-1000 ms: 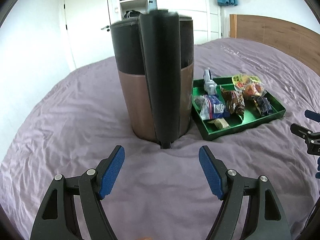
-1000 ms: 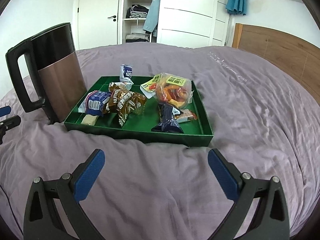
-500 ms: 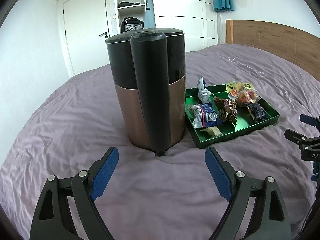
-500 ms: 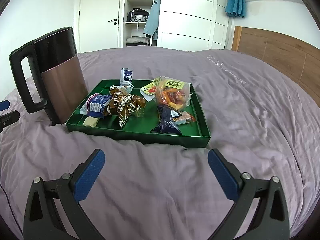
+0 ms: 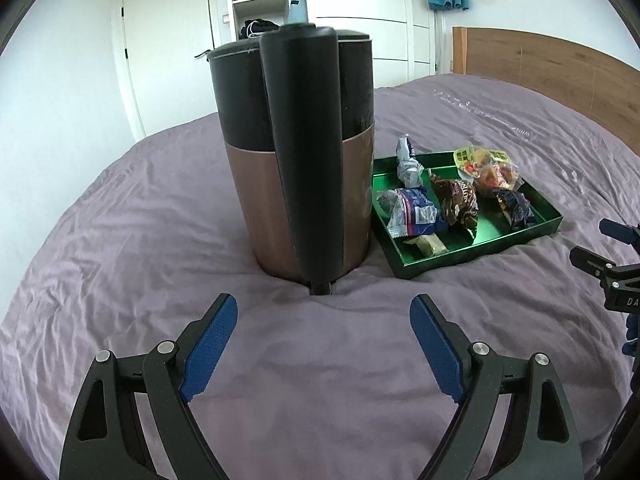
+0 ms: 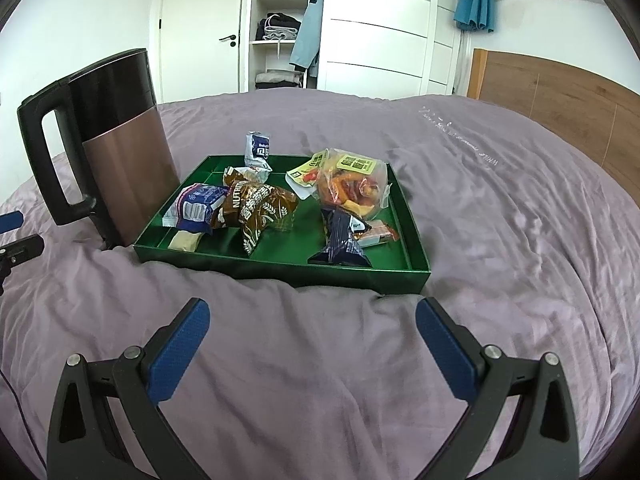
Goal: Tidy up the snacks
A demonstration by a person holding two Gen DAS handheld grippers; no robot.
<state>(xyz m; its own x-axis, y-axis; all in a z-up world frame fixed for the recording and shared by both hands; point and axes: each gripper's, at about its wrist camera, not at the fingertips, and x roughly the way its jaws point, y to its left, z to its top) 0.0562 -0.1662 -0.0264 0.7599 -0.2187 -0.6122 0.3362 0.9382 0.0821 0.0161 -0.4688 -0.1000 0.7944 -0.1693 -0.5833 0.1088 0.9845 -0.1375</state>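
Observation:
A green tray (image 6: pixel 404 276) lies on the purple bed and holds several snack packets: a blue-white packet (image 6: pixel 198 208), a brown packet (image 6: pixel 260 208), an orange packet with yellow labels (image 6: pixel 352 184), a dark blue packet (image 6: pixel 340 240) and a small white-blue packet (image 6: pixel 258 152). The tray (image 5: pixel 480 246) also shows in the left wrist view. My right gripper (image 6: pixel 312 334) is open and empty, in front of the tray. My left gripper (image 5: pixel 322 332) is open and empty, in front of a kettle.
A copper and black kettle (image 5: pixel 300 160) stands upright on the bed, touching the tray's left side; its handle faces my left gripper. It also shows in the right wrist view (image 6: pixel 112 152). A wooden headboard (image 6: pixel 560 100) is at the right. Wardrobe and door stand behind.
My left gripper has drawn back from the kettle and risen a little. My right gripper has pulled back slightly from the tray. Nothing was grasped.

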